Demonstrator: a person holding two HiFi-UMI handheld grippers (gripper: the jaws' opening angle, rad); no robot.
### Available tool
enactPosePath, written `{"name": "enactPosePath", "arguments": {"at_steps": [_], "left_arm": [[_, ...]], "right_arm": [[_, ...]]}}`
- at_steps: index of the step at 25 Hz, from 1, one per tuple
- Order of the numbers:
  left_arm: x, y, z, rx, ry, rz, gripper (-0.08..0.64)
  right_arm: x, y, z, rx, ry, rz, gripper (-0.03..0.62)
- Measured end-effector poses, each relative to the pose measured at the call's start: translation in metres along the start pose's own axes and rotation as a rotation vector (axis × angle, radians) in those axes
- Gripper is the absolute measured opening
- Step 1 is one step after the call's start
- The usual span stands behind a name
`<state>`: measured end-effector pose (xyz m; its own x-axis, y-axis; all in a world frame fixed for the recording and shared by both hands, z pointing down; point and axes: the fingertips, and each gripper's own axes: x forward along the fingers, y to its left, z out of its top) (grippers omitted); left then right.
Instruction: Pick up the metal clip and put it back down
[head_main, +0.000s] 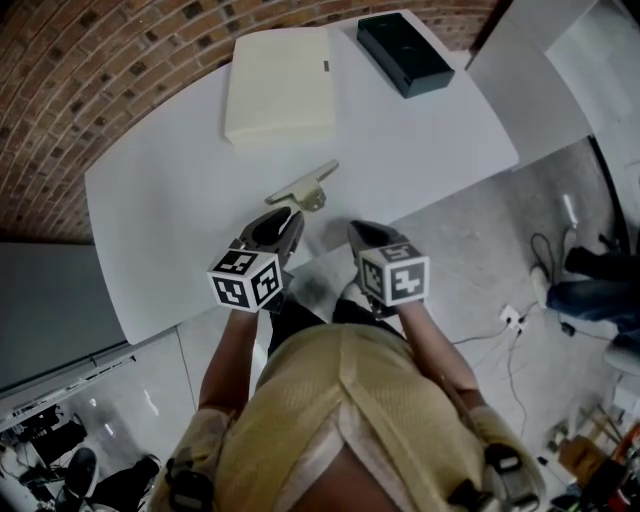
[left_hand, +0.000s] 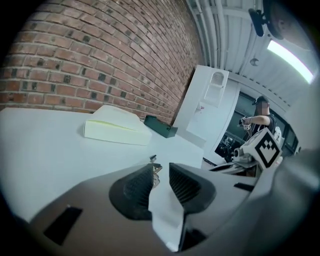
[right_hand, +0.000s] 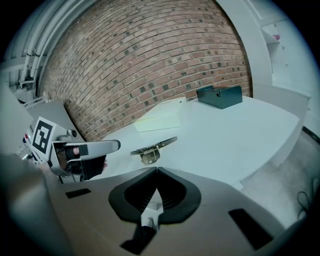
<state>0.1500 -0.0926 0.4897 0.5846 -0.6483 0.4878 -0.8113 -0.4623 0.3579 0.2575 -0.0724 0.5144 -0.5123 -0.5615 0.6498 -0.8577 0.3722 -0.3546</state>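
Observation:
The metal clip (head_main: 302, 187) lies flat on the white table (head_main: 160, 200), a long thin bar with a folded bracket under its middle. My left gripper (head_main: 283, 215) sits just in front of the clip's near end. In the left gripper view the clip's tip (left_hand: 155, 168) shows between the tips of the left gripper (left_hand: 161, 172), whose ribbed pads stand apart without pressing on it. In the right gripper view the clip (right_hand: 151, 149) rests on the table, a small gap away from the left gripper (right_hand: 95, 146). My right gripper (head_main: 362, 232) hovers at the table's front edge, shut and empty (right_hand: 157, 171).
A cream rectangular box (head_main: 280, 85) lies at the back of the table, with a dark green box (head_main: 405, 52) to its right. A brick wall runs behind. The table's front edge (head_main: 330, 250) passes under both grippers. Cables lie on the floor (head_main: 520, 320) at the right.

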Motion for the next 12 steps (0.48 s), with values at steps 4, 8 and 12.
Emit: {"name": "enactPosePath", "arguments": {"at_steps": [4,8,12], "left_arm": [[-0.004,-0.004,-0.002,-0.04,-0.008,-0.009,0.077],[-0.007,-0.005,-0.009,-0.062,0.003,0.007,0.043],[-0.011,-0.006,-0.017,-0.055,0.025,0.034,0.026]], "right_arm": [[0.002,-0.001,-0.004,0.0,0.003,0.009,0.005],[0.004,-0.003,-0.007,-0.001,0.002,0.009,0.005],[0.002,0.003,-0.003,-0.008,-0.01,0.027,0.005]]}}
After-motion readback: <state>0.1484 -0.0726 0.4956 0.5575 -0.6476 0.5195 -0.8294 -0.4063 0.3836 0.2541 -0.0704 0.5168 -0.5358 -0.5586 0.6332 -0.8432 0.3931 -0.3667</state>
